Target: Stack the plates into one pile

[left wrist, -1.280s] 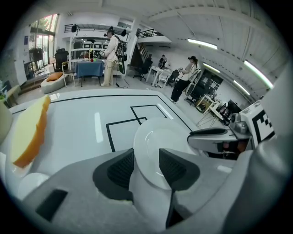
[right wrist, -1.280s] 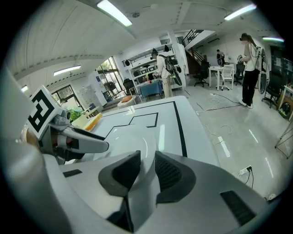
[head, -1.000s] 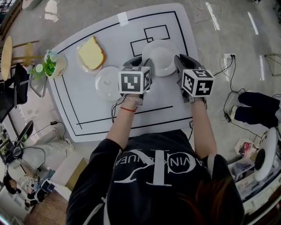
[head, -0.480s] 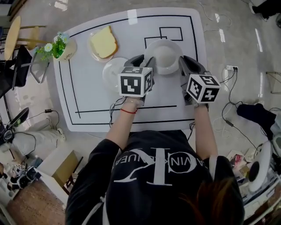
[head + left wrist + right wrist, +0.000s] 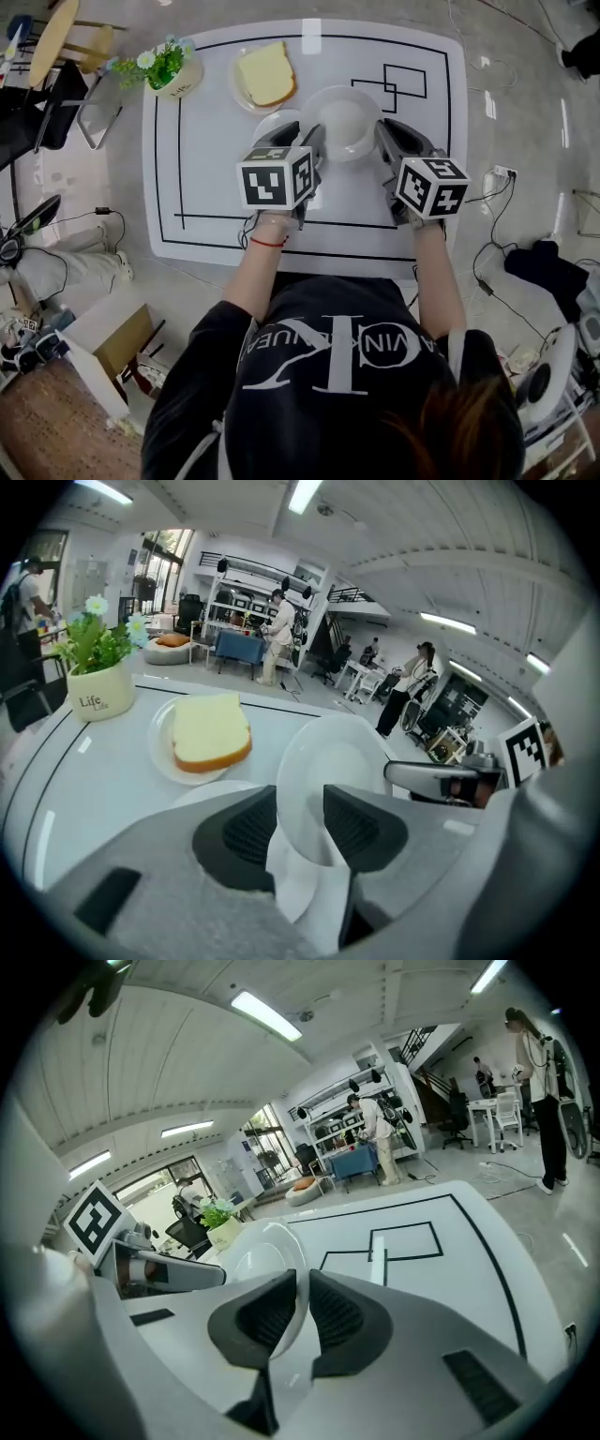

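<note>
Above the table [image 5: 206, 187], the white plate [image 5: 342, 122] is hanging between both claws. The left gripper [image 5: 307, 141] is pinching one rim, its jaws just having been opening, while the right gripper [image 5: 386, 139] is pinching the opposite rim, its jaws just closing further.

Lifted plate [image 5: 345, 122]: glossy white, smooth, looks ceramic imo, catches the ceiling lights. Plate under the bread [image 5: 238, 97] has the same glaze afaict. Table [image 5: 216, 187] top is smooth white w/ thin black lines, semi-gloss, bit of glare. Bread slice [image 5: 265, 73] is matt & spongy. Flower pot [image 5: 181, 80]: cream, shiny. Shirt [image 5: 328, 375]: black matt cloth. Floor [image 5: 525, 112]: polished grey, reflective. Stool [image 5: 56, 42]: pale wood.
</note>
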Demonstrator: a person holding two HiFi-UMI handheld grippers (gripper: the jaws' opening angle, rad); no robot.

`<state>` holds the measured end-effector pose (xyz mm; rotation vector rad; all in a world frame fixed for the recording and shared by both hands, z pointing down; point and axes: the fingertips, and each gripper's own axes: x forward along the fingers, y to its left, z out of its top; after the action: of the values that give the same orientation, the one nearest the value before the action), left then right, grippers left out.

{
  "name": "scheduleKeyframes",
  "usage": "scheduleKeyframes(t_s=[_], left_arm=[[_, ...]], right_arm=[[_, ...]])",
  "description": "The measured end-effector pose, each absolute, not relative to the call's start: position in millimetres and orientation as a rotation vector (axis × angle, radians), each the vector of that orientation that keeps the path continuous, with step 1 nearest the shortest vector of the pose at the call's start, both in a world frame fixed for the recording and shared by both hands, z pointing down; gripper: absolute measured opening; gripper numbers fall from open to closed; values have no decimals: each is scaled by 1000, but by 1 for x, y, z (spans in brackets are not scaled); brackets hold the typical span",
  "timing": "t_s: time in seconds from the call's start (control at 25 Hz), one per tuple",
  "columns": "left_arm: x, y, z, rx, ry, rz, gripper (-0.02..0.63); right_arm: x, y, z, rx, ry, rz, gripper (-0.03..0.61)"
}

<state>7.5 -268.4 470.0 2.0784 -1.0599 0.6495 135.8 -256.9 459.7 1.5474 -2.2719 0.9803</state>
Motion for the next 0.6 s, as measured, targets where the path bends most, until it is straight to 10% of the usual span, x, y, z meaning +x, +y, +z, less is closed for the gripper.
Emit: scheduleKeyframes(t_s=[0.6], left_arm=[[-84, -260, 482, 1933, -1122, 613, 184]], right_arm=[[43, -257, 478, 1330, -2264, 1021, 41]])
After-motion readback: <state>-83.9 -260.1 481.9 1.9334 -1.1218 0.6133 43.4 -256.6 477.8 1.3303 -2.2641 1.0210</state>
